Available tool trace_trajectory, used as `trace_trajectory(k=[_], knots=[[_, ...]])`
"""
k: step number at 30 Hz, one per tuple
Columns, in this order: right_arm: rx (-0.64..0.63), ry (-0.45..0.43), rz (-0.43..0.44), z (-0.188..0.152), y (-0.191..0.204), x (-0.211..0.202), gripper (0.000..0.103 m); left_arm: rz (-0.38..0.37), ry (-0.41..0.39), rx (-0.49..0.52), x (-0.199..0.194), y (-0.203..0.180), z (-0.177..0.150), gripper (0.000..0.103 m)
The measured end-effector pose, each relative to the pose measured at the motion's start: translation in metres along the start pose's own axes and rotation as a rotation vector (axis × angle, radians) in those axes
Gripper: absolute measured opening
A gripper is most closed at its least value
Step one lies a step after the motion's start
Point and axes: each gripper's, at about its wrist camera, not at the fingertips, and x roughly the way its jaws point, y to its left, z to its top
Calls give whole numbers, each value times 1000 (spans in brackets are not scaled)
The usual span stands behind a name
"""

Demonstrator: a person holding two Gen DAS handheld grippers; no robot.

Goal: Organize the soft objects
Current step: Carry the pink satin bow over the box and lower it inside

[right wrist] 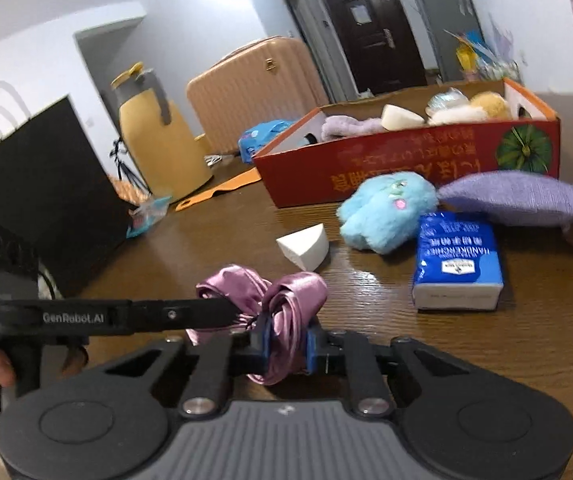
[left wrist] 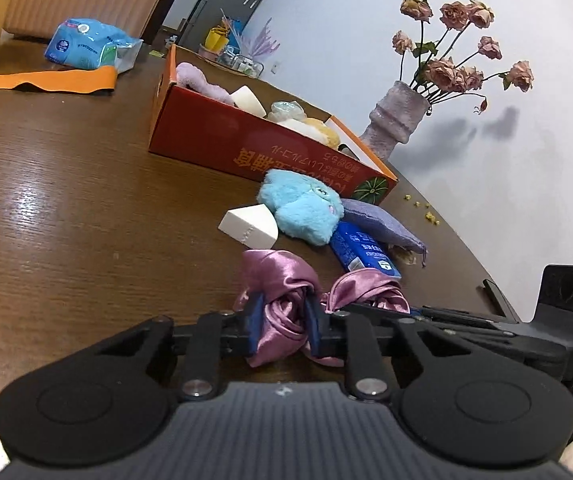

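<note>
A pink satin cloth [left wrist: 282, 280] lies bunched on the brown table, and both grippers grip it. My left gripper [left wrist: 284, 316] is shut on one twisted fold of it. My right gripper [right wrist: 288, 338] is shut on the neighbouring fold [right wrist: 298, 284]. The two grippers meet at an angle, each one's black fingers showing in the other's view. Beyond the cloth lie a white sponge wedge [left wrist: 248, 228], a blue plush toy [left wrist: 302, 212], a blue tissue pack [left wrist: 362, 252] and a purple pouch [left wrist: 382, 224]. Behind them stands a red cardboard box [left wrist: 214, 136] holding several soft items.
A vase of dried roses [left wrist: 390, 120] stands by the wall past the box. A black paper bag [right wrist: 46, 192] and a yellow jug [right wrist: 158, 144] stand at the left. An orange strip [left wrist: 46, 80] and a blue wipes pack [left wrist: 90, 44] lie farther back.
</note>
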Motion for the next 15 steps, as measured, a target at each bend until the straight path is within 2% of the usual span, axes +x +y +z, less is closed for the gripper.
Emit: trace_trajectory(k=[3,6,11,15], knots=[[-23,0,0,3,4,-5,14,-12,-5,-8,-5,-4,5,20],[-75,-60,-1,22,10,-23,14,-57,-45,3,-13,-13,27,20],[-166,-149,12,97,3,-30,14,-103,-112,96,-1,-29,108,20],[-165,-124,11,168,-24,7,14,-62,-104,128,37,-20,173,20]])
